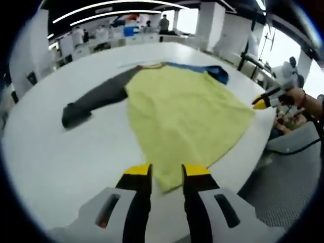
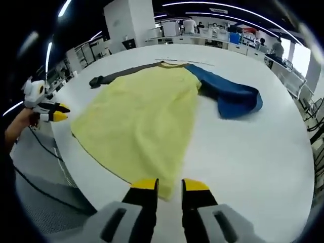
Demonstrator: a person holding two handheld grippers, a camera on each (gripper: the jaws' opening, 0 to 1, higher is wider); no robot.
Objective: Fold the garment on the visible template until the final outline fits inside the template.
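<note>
A long-sleeved garment lies flat on the white table [image 1: 61, 152]. Its yellow body [image 1: 185, 114] [image 2: 144, 116] spreads toward me. One sleeve is dark grey [image 1: 96, 101] [image 2: 119, 75], the other blue [image 1: 217, 72] [image 2: 233, 96]. My left gripper [image 1: 166, 171] is open, its yellow-tipped jaws either side of the near hem corner. My right gripper [image 2: 169, 185] is open too, with the hem's edge lying between its tips. In each view the other gripper hangs beyond the table's rim, held by a hand: the right one [image 1: 264, 102], the left one [image 2: 50, 112].
A thin pale line [image 2: 174, 61] runs on the table past the collar. Grey mesh flooring [image 1: 288, 187] and a black cable [image 2: 40, 147] lie beyond the rim. Desks and several people stand far behind [image 2: 202, 28].
</note>
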